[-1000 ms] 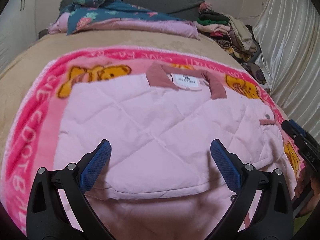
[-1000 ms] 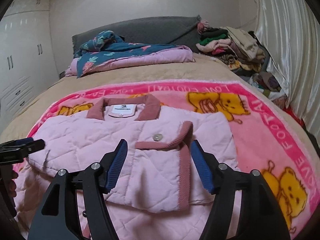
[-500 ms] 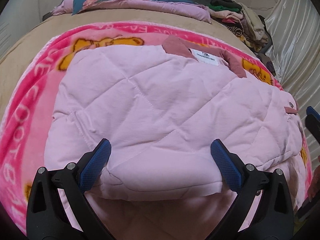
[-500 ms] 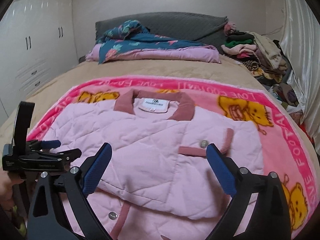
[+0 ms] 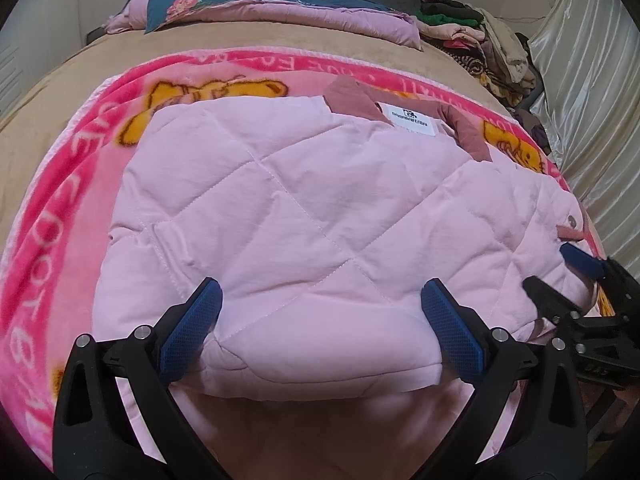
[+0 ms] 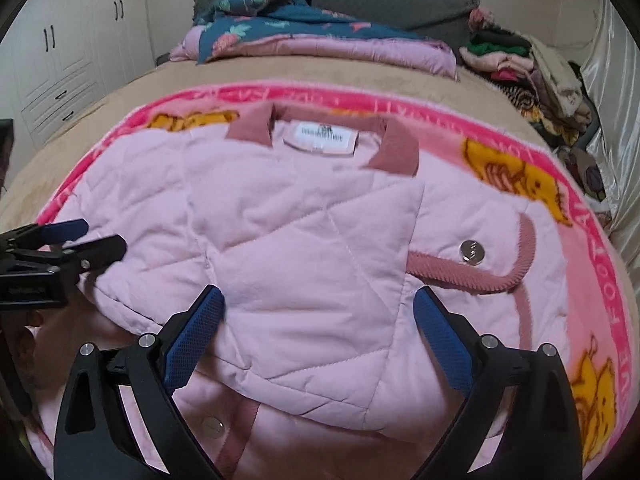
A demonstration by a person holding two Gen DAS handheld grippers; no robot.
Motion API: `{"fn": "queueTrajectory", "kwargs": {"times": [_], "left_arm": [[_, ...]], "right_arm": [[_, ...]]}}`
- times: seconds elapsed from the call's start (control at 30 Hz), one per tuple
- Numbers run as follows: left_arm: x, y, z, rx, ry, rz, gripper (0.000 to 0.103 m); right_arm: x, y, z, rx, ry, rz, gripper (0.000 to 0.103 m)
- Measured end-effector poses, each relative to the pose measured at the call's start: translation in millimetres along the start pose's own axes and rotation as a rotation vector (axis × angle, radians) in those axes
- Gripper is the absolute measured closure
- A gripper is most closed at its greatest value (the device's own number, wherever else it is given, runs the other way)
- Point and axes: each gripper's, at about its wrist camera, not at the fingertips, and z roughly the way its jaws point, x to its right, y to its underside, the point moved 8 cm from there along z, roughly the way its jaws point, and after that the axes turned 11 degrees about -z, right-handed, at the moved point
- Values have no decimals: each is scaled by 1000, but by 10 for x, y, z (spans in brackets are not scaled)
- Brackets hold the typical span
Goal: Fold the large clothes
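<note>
Garment: a pale pink quilted jacket (image 5: 304, 216) is laid on the pink cartoon-bear blanket (image 5: 68, 216), folded in from the sides, with its dusty-rose collar (image 6: 248, 126) toward the head of the bed.
Label: a white neck tag (image 6: 322, 136) is seen between the two collar points; the print is too blurred to read.
Cuff: a rose-trimmed sleeve end with a metal snap (image 6: 472, 251) is laid across the jacket toward the right edge of the blanket.
Left tongs (image 5: 320, 326): spread wide, nothing pinched; held over the near fold of the jacket, toward the foot of the bed. Contact between the blue pads (image 5: 192, 330) and the cloth cannot be told.
Right tongs (image 6: 316, 330): spread wide, nothing pinched; held over the folded front panel, just left of the cuff.
Bed (image 6: 112, 100): covered by a tan sheet, with the blanket spread over it.
Head of bed: a teal floral quilt (image 6: 280, 20) is piled on lilac bedding before a grey headboard (image 6: 400, 0).
Far right corner: a heap of mixed clothes (image 6: 532, 68) is stacked beside a pale curtain (image 5: 592, 92).
Left wall: white cupboards (image 6: 68, 48) are seen.
</note>
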Motion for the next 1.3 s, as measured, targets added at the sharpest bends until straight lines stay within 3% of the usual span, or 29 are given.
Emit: {"fn": "queueTrajectory", "kwargs": {"times": [0.3,0.7,1.3], "left_arm": [[42,-7,-58,3,-23,13,8],[151,-87,-403,62,17,-3,8],[243,-171,-969,171,60,7,8]], "right_arm": [[18,84,49,4,6,36,5],[75,223,-482,96,-22,134,5],[194,238,-1060,191,21,184,5]]}}
